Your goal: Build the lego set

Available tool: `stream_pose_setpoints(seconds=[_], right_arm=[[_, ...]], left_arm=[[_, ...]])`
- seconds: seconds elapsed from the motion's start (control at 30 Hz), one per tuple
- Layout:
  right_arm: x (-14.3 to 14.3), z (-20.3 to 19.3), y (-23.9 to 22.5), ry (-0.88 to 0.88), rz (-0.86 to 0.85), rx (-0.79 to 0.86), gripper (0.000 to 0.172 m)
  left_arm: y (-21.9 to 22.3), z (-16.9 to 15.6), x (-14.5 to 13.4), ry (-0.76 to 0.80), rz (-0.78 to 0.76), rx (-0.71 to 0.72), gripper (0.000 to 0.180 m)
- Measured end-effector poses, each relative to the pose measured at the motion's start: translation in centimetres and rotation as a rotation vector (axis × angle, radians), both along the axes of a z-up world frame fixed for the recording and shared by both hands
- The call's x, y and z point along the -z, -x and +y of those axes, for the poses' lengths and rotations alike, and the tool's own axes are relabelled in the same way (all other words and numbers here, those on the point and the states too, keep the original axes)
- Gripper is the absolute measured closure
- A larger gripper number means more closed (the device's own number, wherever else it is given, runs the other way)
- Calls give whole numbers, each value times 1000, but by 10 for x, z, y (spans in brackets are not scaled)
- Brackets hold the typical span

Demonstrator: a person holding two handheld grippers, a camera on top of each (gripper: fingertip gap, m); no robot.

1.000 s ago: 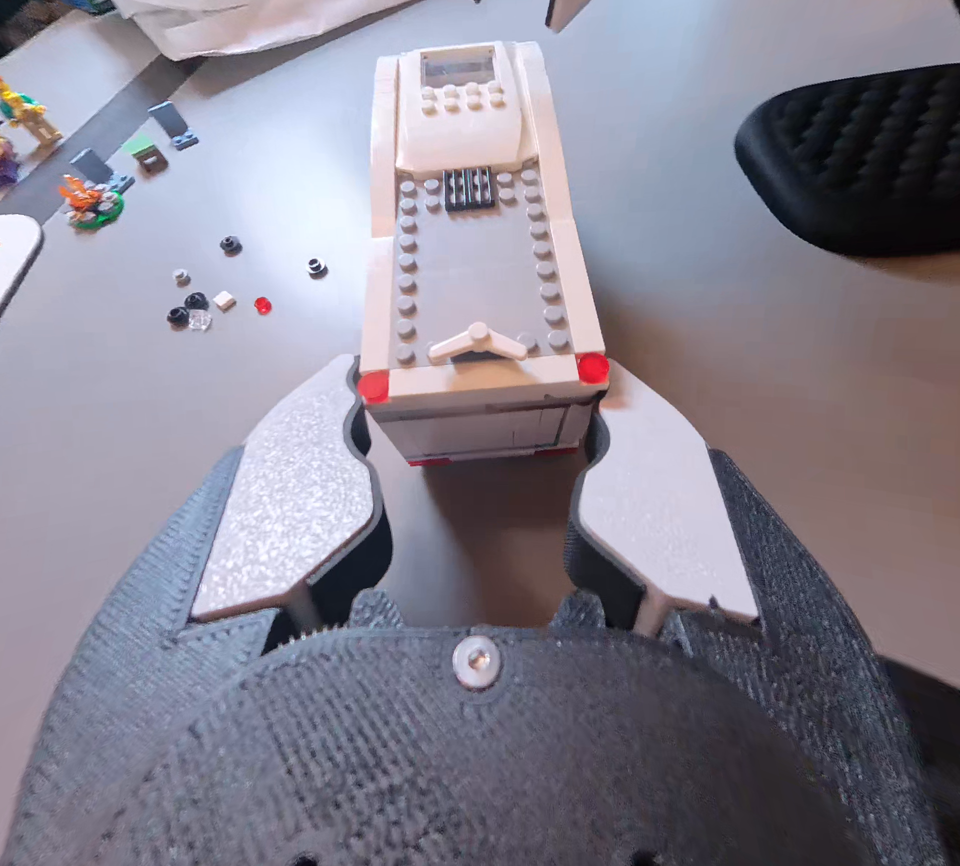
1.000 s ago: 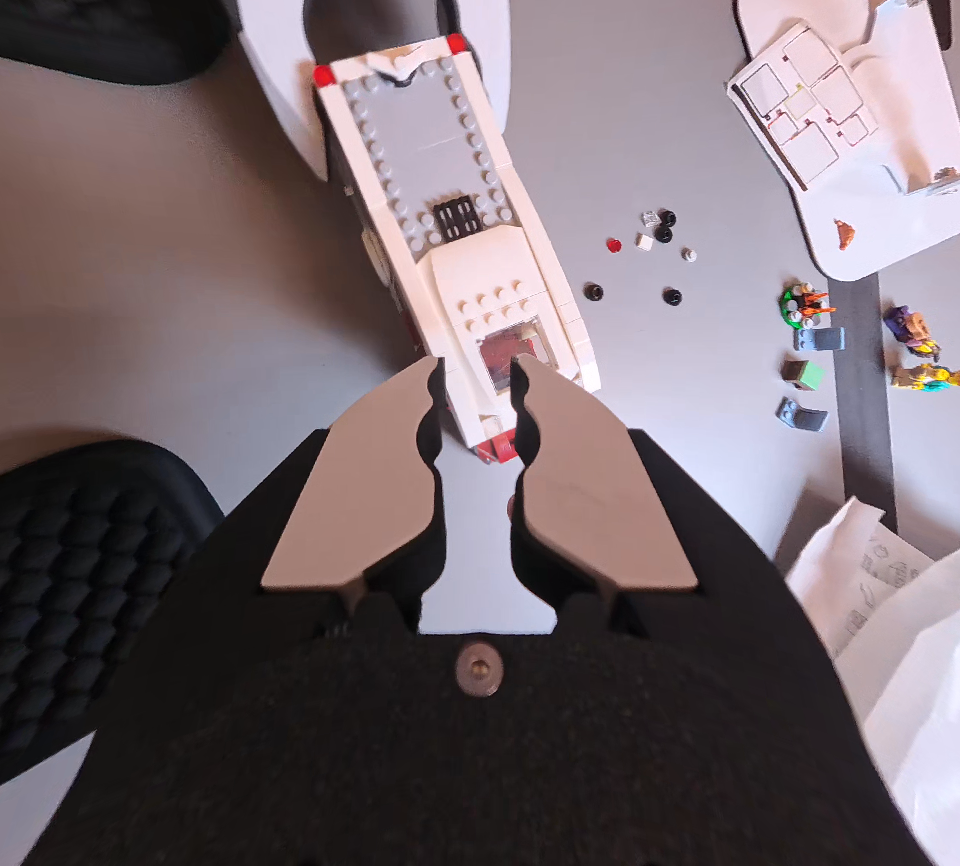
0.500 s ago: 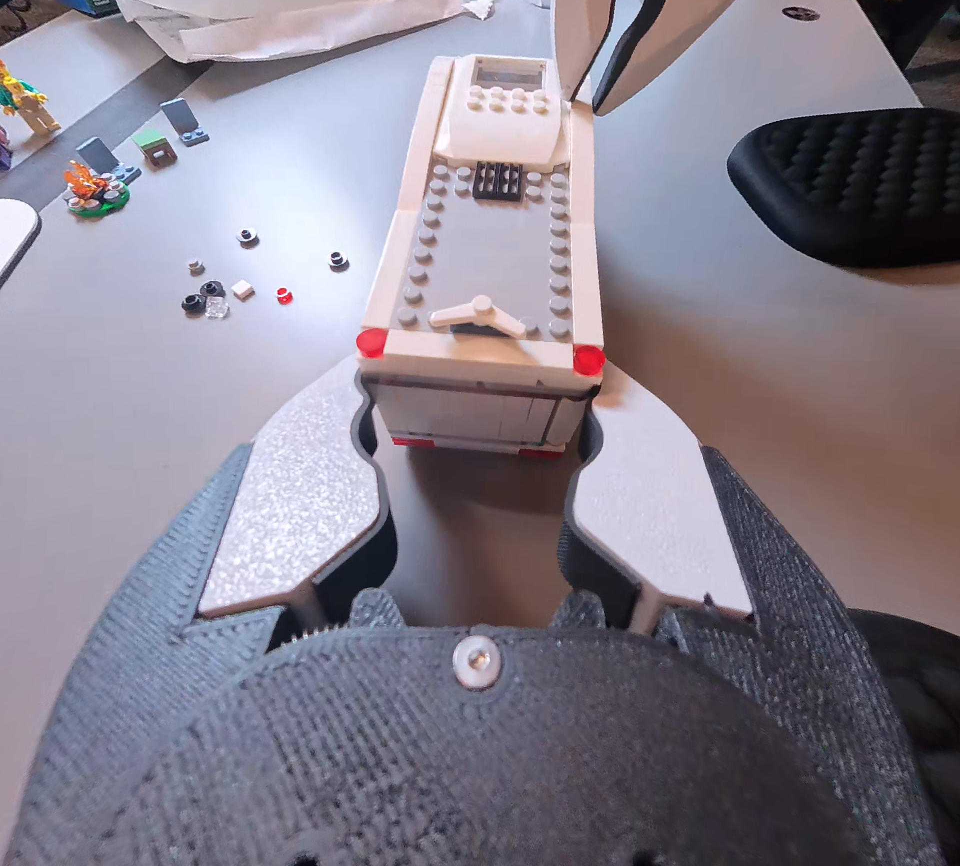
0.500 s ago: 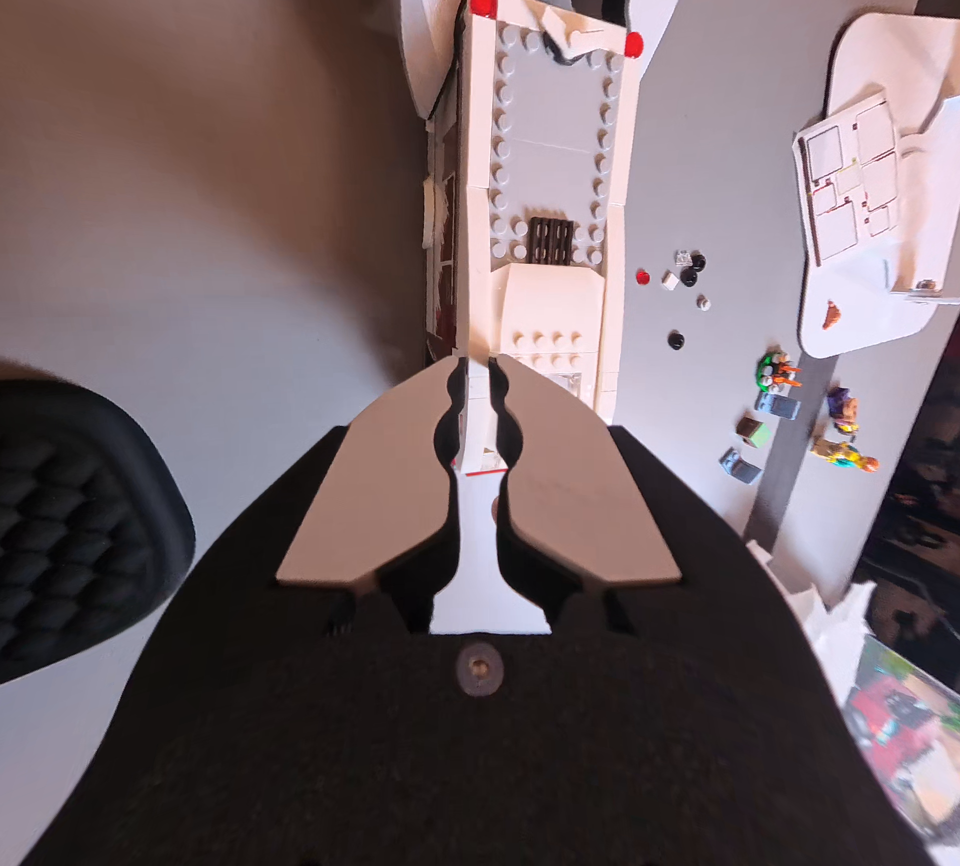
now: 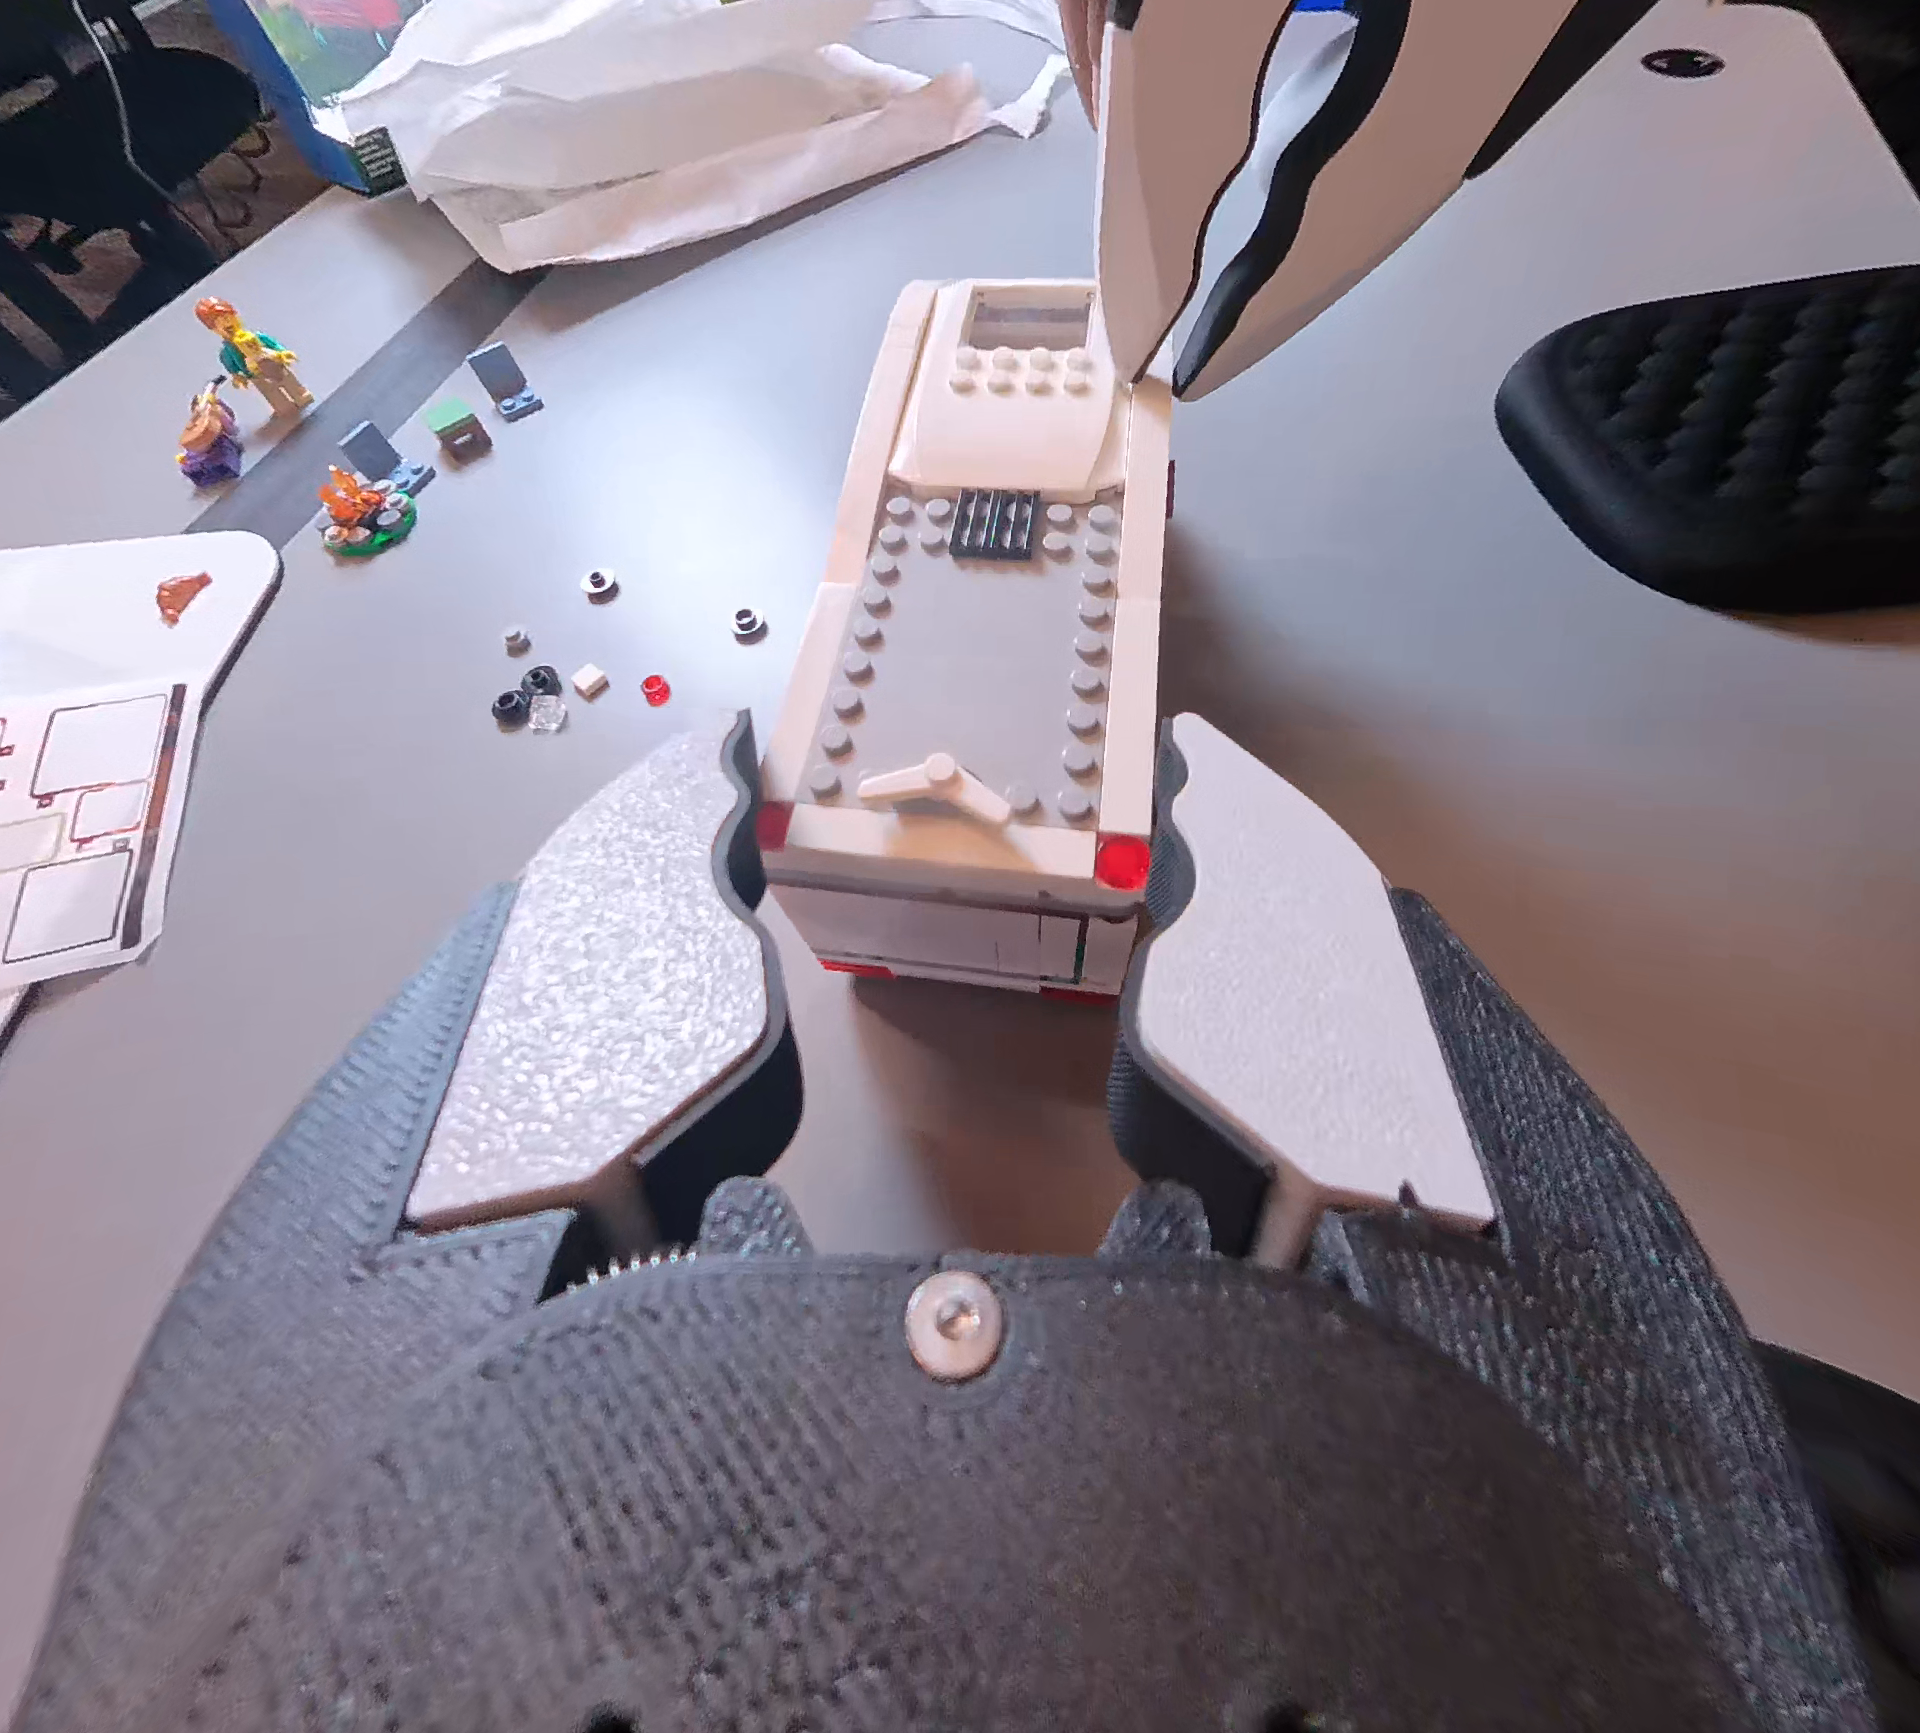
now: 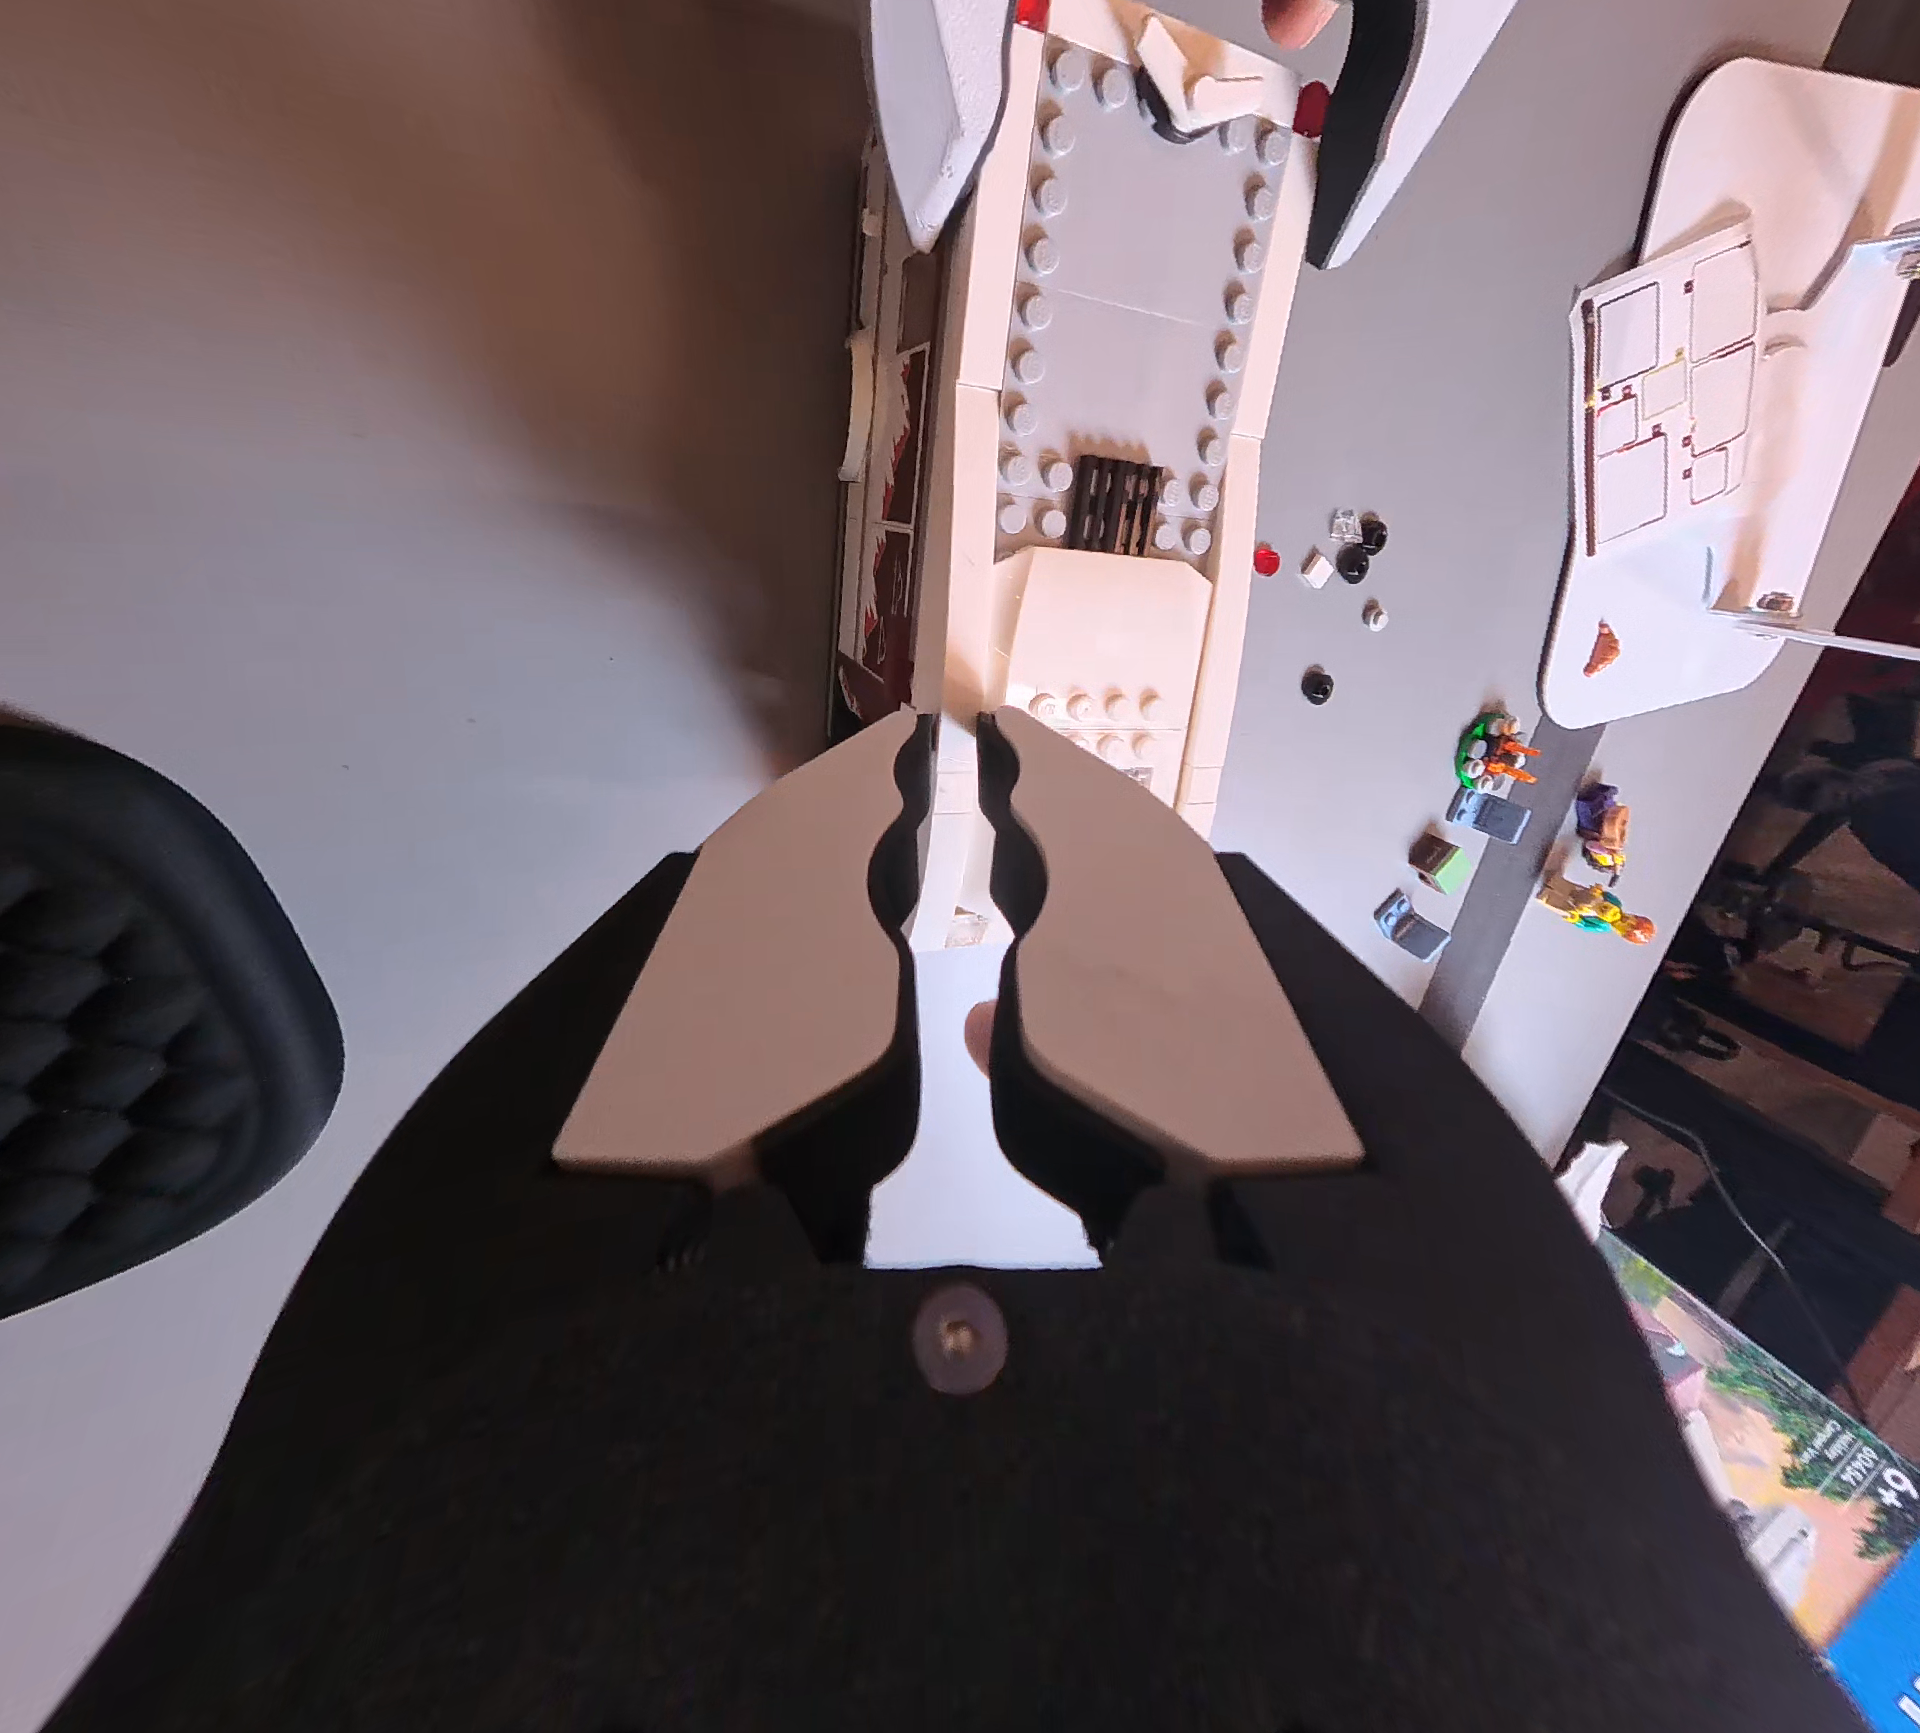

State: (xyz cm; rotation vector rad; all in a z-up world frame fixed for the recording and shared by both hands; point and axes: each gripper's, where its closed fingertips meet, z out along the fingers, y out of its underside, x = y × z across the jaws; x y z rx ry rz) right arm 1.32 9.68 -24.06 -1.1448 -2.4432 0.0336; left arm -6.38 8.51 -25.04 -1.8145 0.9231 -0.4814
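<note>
Grey tabletop (image 5: 1455,800), loose toy pieces (image 5: 582,686) and figures scattered at left. Your left gripper (image 5: 951,836) clamps the rear end of a white brick-built vehicle (image 5: 987,644) standing mid-table, pads pressed on both sides. At right, your right gripper (image 6: 956,727) pinches the roof's white side strip near the front. Keep both holds square and steady.

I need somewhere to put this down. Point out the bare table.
Bare grey table runs between the white brick vehicle and the black cushion. Its other side is crowded: loose studs, figures, white board, crumpled paper.
</note>
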Motion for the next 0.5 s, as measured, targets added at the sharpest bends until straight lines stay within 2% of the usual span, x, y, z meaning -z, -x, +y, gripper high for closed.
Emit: stream_pose_setpoints(seconds=[0.2, 0.4, 0.5], right_arm=[[2, 0, 0, -14, -48, 5, 165], [1, 0, 1, 0, -21, 22, 165], [-3, 2, -2, 71, -6, 49, 163]], left_arm=[[0, 0, 0, 5, -2, -6, 107], [0, 0, 0, 3, 4, -8, 107], [0, 0, 0, -5, 12, -11, 108]])
